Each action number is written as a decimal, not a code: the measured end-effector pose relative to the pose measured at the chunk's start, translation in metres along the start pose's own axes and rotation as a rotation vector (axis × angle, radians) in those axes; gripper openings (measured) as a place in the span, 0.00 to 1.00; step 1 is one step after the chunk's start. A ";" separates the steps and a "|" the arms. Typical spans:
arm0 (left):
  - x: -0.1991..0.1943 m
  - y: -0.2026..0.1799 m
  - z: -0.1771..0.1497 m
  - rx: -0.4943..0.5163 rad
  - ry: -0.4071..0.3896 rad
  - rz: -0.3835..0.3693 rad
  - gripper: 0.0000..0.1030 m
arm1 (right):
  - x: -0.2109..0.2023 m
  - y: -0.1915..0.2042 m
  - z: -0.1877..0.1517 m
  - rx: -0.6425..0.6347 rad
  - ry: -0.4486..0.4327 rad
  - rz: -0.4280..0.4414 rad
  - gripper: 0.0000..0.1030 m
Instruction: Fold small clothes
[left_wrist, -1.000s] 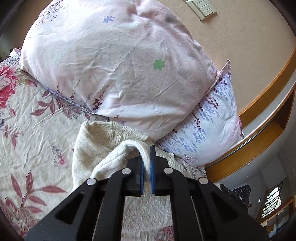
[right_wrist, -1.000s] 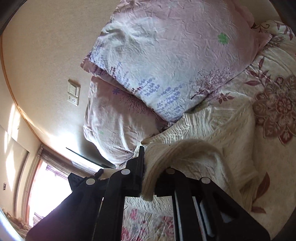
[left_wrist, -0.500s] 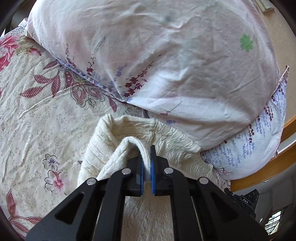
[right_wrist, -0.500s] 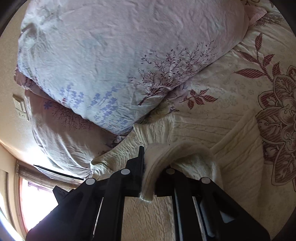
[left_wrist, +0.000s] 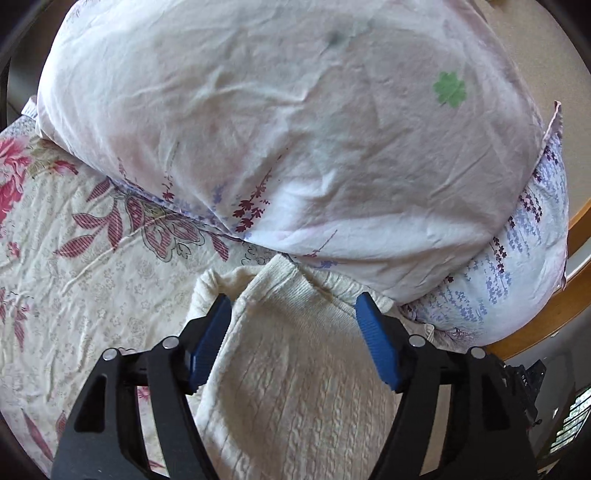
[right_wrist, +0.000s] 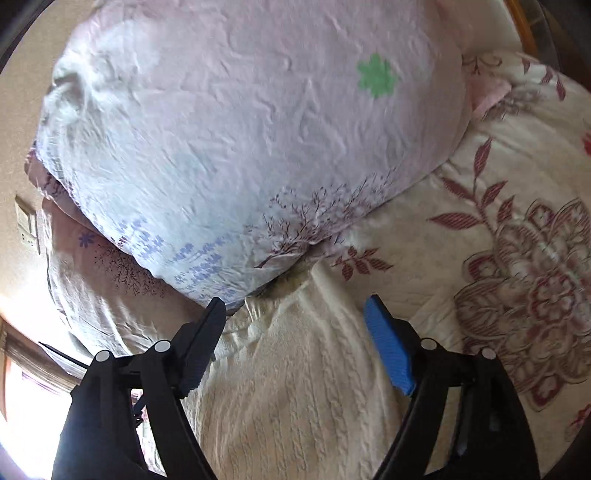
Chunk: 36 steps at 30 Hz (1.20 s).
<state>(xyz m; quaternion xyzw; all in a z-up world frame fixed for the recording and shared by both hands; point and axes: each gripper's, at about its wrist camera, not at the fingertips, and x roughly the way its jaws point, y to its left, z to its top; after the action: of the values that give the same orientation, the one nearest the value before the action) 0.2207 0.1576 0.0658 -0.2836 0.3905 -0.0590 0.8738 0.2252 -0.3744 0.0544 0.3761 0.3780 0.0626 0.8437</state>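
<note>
A cream cable-knit sweater (left_wrist: 295, 373) lies on the flowered bedspread (left_wrist: 81, 266), its far edge against the pillows. My left gripper (left_wrist: 293, 301) hovers just over that edge, its jaws opening; the knit lies below and between the blue pads (left_wrist: 376, 343), which do not press on it. In the right wrist view the same sweater (right_wrist: 295, 387) lies folded over under my right gripper (right_wrist: 295, 306), whose jaws are also opening with no pad pressing the cloth.
A large pale pink pillow (left_wrist: 295, 122) lies on a second pillow (left_wrist: 517, 280) with purple flowers, right behind the sweater. A wooden headboard ledge (left_wrist: 576, 236) runs at the right. A wall switch (right_wrist: 27, 225) shows in the right wrist view.
Both grippers carried the pinched sweater edge forward and down toward the pillows, then let it go; both sets of jaws now stand wide and the cloth lies flat.
</note>
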 end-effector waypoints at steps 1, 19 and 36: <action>-0.007 0.002 -0.003 0.024 0.001 0.008 0.68 | -0.006 -0.002 0.000 -0.012 0.002 -0.015 0.64; 0.022 0.005 -0.029 0.184 0.137 0.143 0.08 | 0.016 -0.003 -0.026 -0.162 0.177 -0.146 0.08; -0.030 0.023 -0.033 0.076 -0.005 0.134 0.34 | -0.016 0.058 -0.054 -0.454 0.058 -0.162 0.41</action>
<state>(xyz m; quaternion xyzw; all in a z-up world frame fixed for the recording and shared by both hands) 0.1735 0.1714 0.0556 -0.2236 0.4038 -0.0148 0.8870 0.1877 -0.3077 0.0805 0.1433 0.4071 0.0885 0.8977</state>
